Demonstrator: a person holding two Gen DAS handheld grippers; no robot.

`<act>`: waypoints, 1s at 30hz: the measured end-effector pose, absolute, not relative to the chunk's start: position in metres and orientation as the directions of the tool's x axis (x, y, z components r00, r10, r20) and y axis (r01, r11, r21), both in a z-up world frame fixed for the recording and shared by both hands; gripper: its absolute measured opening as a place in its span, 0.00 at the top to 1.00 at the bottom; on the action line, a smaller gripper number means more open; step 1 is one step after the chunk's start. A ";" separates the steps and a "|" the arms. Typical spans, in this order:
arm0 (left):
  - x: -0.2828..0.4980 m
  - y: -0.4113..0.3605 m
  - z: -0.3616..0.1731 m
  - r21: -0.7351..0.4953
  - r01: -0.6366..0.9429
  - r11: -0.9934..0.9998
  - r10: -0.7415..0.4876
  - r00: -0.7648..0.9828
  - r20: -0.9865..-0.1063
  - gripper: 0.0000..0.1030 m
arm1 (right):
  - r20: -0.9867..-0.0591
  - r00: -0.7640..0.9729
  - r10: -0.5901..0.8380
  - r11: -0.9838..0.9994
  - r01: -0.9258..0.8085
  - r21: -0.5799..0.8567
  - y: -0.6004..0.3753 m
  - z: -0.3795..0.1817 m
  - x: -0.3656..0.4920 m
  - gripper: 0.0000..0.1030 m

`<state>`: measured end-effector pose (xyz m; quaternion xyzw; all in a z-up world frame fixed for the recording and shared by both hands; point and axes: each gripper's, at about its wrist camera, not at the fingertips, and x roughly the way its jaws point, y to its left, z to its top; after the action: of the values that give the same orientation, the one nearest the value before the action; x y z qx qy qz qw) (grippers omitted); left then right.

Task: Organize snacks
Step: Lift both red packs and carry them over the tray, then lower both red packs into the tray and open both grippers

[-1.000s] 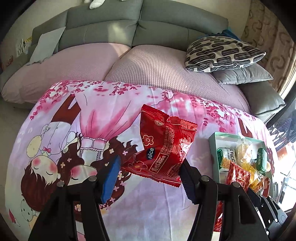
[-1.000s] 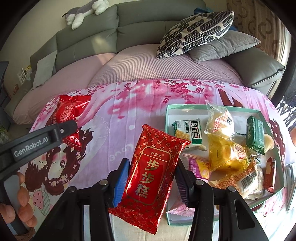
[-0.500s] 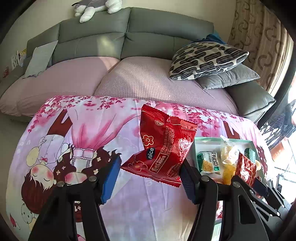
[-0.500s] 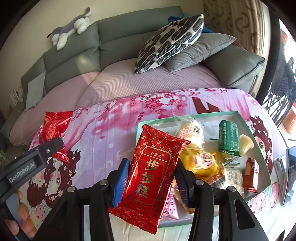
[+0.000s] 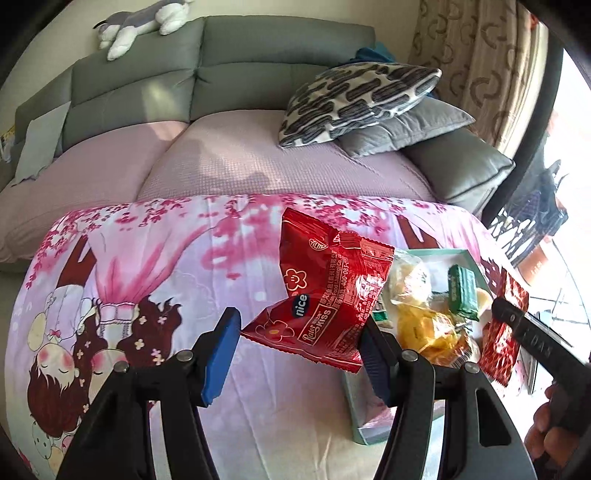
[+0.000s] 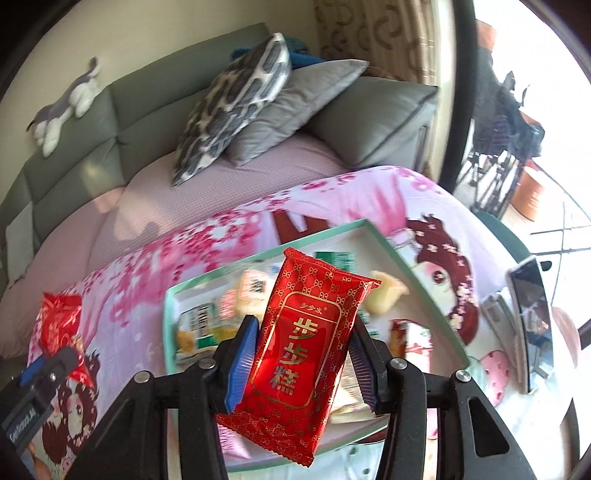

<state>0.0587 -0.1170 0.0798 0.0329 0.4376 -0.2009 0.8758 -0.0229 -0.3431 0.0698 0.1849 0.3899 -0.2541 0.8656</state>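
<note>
My left gripper (image 5: 299, 356) is shut on a crinkled red snack bag (image 5: 325, 291) marked "nice KISS", held in the air over the pink cartoon cloth (image 5: 166, 266), just left of the mint-green tray (image 5: 436, 252). My right gripper (image 6: 301, 365) is shut on a flat red packet (image 6: 306, 339) with gold characters, hanging above the tray (image 6: 266, 254). Several snacks lie in the tray, among them a green packet (image 5: 463, 295) and yellow bags (image 5: 424, 328). The right wrist view shows the left gripper (image 6: 44, 373) and its bag (image 6: 59, 314) at the lower left.
A phone (image 6: 532, 321) lies on the cloth right of the tray. Behind the table stands a grey sofa (image 5: 147, 88) with a patterned pillow (image 5: 354, 99) and a plush toy (image 5: 140, 26). A hand (image 5: 546, 435) grips the right tool's handle.
Both grippers have moved right toward the tray with their packets still held. The right packet now hangs over the tray's middle, and the left bag has come up to its left edge.
</note>
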 end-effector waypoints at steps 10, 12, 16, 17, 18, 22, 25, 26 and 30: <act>0.043 -0.165 0.068 -0.091 0.485 0.870 -0.358 0.492 -0.794 0.38 | -0.745 0.570 -0.346 0.752 0.643 0.143 -0.379 0.068 -0.037 0.50; 0.045 -0.170 0.064 -0.092 0.490 0.867 -0.359 0.486 -0.797 0.38 | -0.744 0.574 -0.341 0.754 0.640 0.148 -0.381 0.065 -0.035 0.50; 0.053 -0.176 0.052 -0.095 0.484 0.870 -0.352 0.473 -0.808 0.38 | -0.741 0.577 -0.343 0.761 0.633 0.141 -0.384 0.057 -0.027 0.50; 0.055 -0.176 0.050 -0.095 0.482 0.871 -0.350 0.473 -0.809 0.38 | -0.738 0.580 -0.345 0.765 0.629 0.137 -0.384 0.055 -0.025 0.50; 0.057 -0.177 0.047 -0.096 0.481 0.872 -0.349 0.473 -0.809 0.38 | -0.736 0.582 -0.346 0.768 0.627 0.134 -0.385 0.053 -0.022 0.50; 0.064 -0.182 0.039 -0.101 0.481 0.871 -0.354 0.470 -0.809 0.38 | -0.728 0.586 -0.355 0.778 0.617 0.118 -0.386 0.046 -0.011 0.50; 0.067 -0.189 0.034 -0.097 0.488 0.868 -0.355 0.472 -0.807 0.38 | -0.744 0.572 -0.347 0.781 0.615 0.109 -0.388 0.040 -0.004 0.50; 0.068 -0.191 0.032 -0.094 0.491 0.866 -0.355 0.471 -0.807 0.38 | -0.749 0.569 -0.340 0.782 0.614 0.111 -0.388 0.038 -0.002 0.50; 0.071 -0.198 0.024 -0.093 0.498 0.862 -0.354 0.460 -0.814 0.38 | -0.753 0.563 -0.339 0.784 0.612 0.105 -0.390 0.034 -0.001 0.50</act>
<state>0.0709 -0.1980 0.0241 0.0791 0.4552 -0.2501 0.8509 -0.0012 -0.3901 0.0340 0.1806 0.3779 -0.2748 0.8655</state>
